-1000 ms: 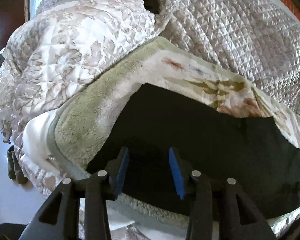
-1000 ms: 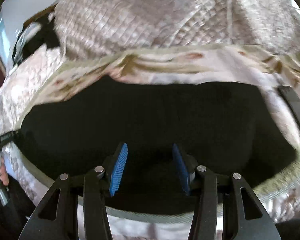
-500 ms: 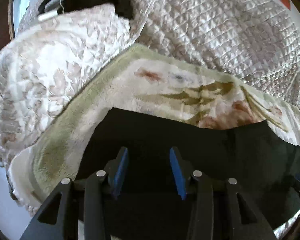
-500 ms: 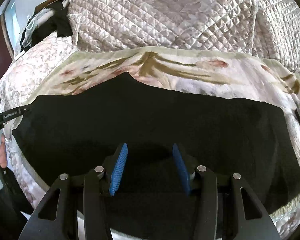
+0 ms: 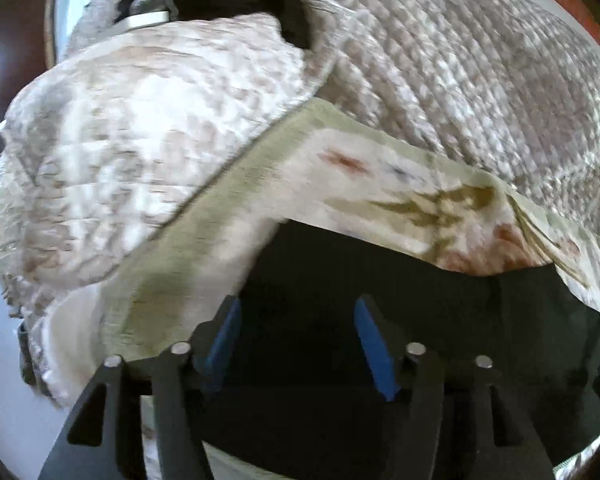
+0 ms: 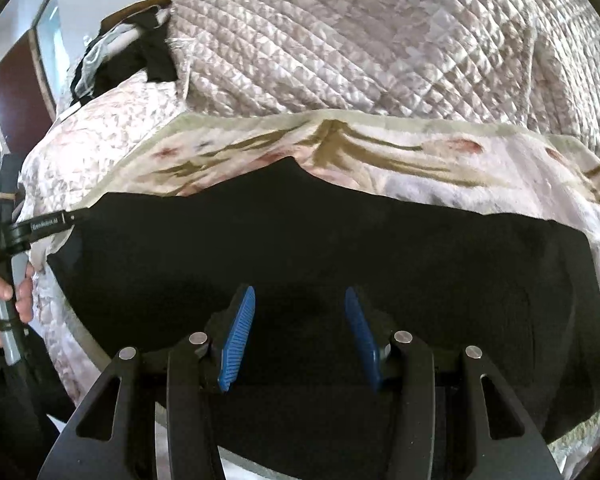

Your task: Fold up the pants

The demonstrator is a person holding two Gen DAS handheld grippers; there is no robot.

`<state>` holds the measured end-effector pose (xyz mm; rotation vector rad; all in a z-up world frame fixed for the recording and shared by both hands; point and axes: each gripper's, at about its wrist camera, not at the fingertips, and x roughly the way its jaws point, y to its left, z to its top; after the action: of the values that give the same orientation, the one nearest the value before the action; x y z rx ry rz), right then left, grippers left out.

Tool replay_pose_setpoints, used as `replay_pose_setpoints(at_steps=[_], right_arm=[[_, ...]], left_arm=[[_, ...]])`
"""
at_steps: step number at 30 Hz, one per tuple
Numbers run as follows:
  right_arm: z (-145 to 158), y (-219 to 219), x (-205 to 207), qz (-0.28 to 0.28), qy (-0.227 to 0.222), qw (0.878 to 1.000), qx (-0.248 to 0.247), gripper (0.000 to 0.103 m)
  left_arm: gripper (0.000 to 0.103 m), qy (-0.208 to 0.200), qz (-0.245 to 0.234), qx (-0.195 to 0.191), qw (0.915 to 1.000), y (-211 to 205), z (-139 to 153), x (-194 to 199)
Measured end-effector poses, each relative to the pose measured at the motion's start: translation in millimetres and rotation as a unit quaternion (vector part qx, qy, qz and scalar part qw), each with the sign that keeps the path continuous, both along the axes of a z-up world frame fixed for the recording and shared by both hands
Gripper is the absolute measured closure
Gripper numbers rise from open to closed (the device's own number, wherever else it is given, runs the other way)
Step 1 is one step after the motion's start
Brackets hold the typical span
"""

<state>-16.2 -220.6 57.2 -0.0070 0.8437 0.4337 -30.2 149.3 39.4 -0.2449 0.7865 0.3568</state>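
1. The blue-padded fingers (image 5: 225, 330) of the left gripper (image 5: 296, 334) stand wide apart with nothing between them; the blue-padded fingers (image 6: 240, 332) of the right gripper (image 6: 300, 330) are just as wide apart and also hold nothing.
2. The black fabric pants (image 6: 300, 240) lie spread in a broad band across the plush floral blanket with a pale green border (image 6: 380, 148), which sits on the bed over a quilted beige bedspread (image 6: 380, 48).
3. In the right wrist view the left gripper is seen from the side at the pants' left end, held in the person's hand (image 6: 4, 292); whether its tips touch the cloth cannot be told.
4. The step in hand looks like the approach for a fold: both grippers hover over the near edge of the pants, one toward each end.
5. The next move likely calls for lowering both sets of fingers onto that near edge, pinching the cloth, and carrying it together toward the far edge so the fold stays even.
6. Compared with a second ago, the left camera shows more quilt and blanket and less of the pants, while the right camera now takes in nearly the whole garment; the fingers' spread is unchanged.
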Motion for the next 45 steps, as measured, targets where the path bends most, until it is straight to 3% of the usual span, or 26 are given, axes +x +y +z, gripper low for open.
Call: replay_pose_setpoints(at_steps=[7, 11, 13, 14, 16, 18, 20, 25, 33, 38, 45], right_arm=[[-5, 1, -1, 0.006, 0.009, 1.0, 0.005, 0.055], [-5, 0, -1, 0.006, 0.01, 1.0, 0.011, 0.055], [-5, -1, -2, 0.006, 0.011, 1.0, 0.013, 0.055], [-5, -2, -2, 0.004, 0.012, 1.0, 0.016, 0.055], [-5, -4, -2, 0.002, 0.014, 1.0, 0.02, 0.055], [-4, -5, -2, -0.001, 0.013, 1.0, 0.023, 0.055], [-4, -6, -2, -0.002, 0.012, 1.0, 0.024, 0.055], [-2, -7, -4, -0.002, 0.01, 1.0, 0.028, 0.055], [7, -17, -6, -0.012, 0.003, 0.999, 0.051, 0.055], [11, -29, -5, -0.029, 0.004, 0.997, 0.068, 0.055], [11, -56, -3, -0.065, 0.011, 0.994, 0.085, 0.055]], left_arm=[[0.03, 0.036, 0.015, -0.018, 0.9991, 17, -23, 4], [0.031, 0.041, 0.012, 0.007, 0.9991, 7, -24, 8], [0.052, 0.039, -0.003, 0.009, 0.9992, 1, -23, 9], [0.056, 0.039, -0.011, 0.016, 0.9991, -3, -22, 11], [0.079, 0.039, -0.027, 0.026, 0.9985, -10, -21, 13], [0.093, 0.039, -0.041, 0.02, 0.9982, -14, -19, 15], [0.094, 0.041, -0.042, 0.027, 0.9979, -18, -16, 16], [0.095, 0.022, -0.058, 0.0, 0.9981, -30, 0, 12], [0.095, -0.011, -0.127, -0.068, 0.9895, -75, 33, 14], [0.095, -0.008, -0.188, -0.1, 0.9771, -129, 40, 23], [0.095, 0.023, -0.248, -0.148, 0.9571, -194, 18, 35]])
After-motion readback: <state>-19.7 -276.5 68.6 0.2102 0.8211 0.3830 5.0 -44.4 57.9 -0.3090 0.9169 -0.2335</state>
